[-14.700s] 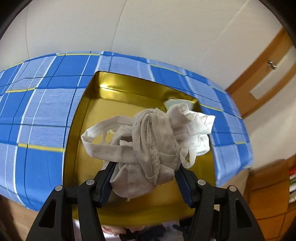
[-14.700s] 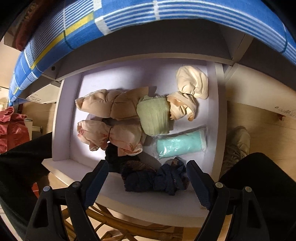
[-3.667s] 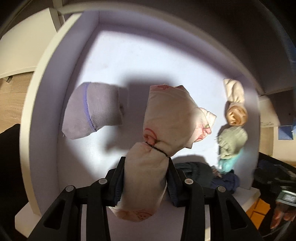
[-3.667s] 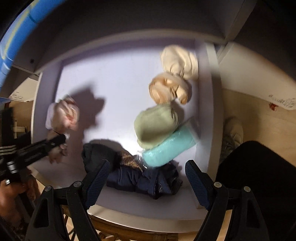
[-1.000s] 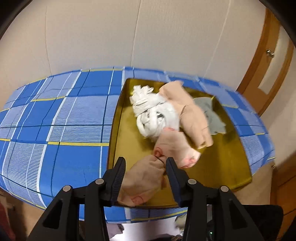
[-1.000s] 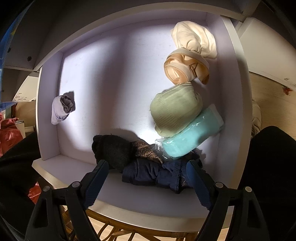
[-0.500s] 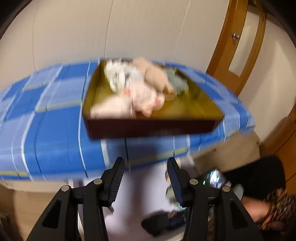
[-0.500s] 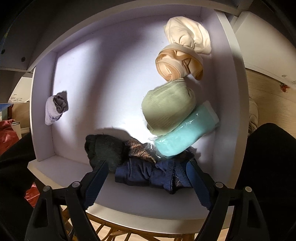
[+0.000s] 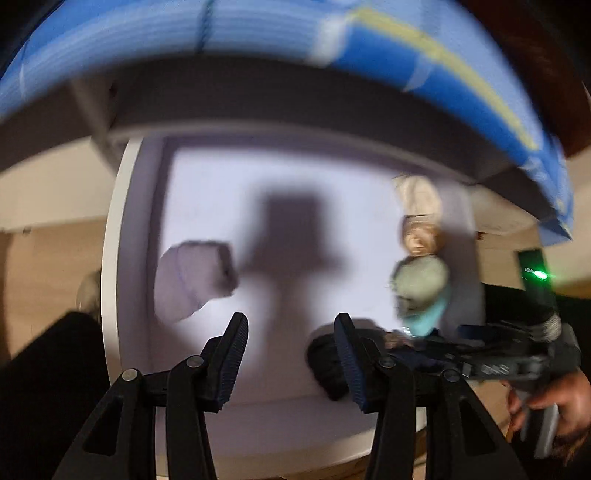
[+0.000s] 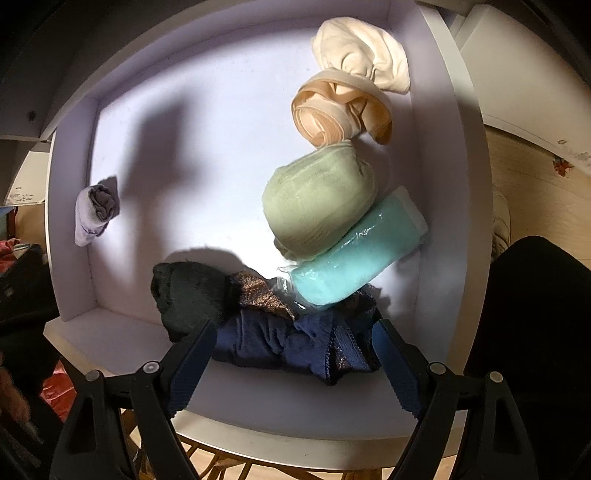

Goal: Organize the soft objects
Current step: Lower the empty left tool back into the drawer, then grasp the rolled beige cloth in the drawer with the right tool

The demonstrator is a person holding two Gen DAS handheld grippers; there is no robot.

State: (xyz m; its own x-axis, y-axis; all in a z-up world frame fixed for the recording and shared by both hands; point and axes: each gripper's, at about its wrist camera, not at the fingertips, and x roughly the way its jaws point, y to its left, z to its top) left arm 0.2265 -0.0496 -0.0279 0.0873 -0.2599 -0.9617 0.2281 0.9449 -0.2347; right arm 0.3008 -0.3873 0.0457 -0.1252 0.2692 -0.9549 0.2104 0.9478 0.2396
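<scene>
A white drawer (image 9: 110, 258) (image 10: 70, 221) stands pulled out below me. My left gripper (image 9: 290, 326) hangs open and empty over its bare middle, with a lilac-grey sock roll (image 9: 192, 280) (image 10: 94, 210) to its left. Along the right wall lie a cream roll (image 10: 362, 51), a peach roll (image 10: 332, 114), a green roll (image 10: 317, 199) and a teal packet (image 10: 358, 254). A black roll (image 10: 188, 291) and a navy bundle (image 10: 288, 339) lie at the front. My right gripper (image 10: 293, 328) is open, its fingers on either side of the navy bundle, above it.
A table edge with a blue checked cloth (image 9: 258, 29) overhangs the drawer's back. A dark trouser leg (image 10: 535, 332) is at the right over wooden floor (image 10: 535, 166). A hand (image 9: 565, 398) holds the other tool at the right. Red cloth (image 10: 55, 391) lies lower left.
The left gripper let go of the pink bundle in the gold tray on the table, then dropped down to face the drawer, empty. The right gripper has stayed in place.
</scene>
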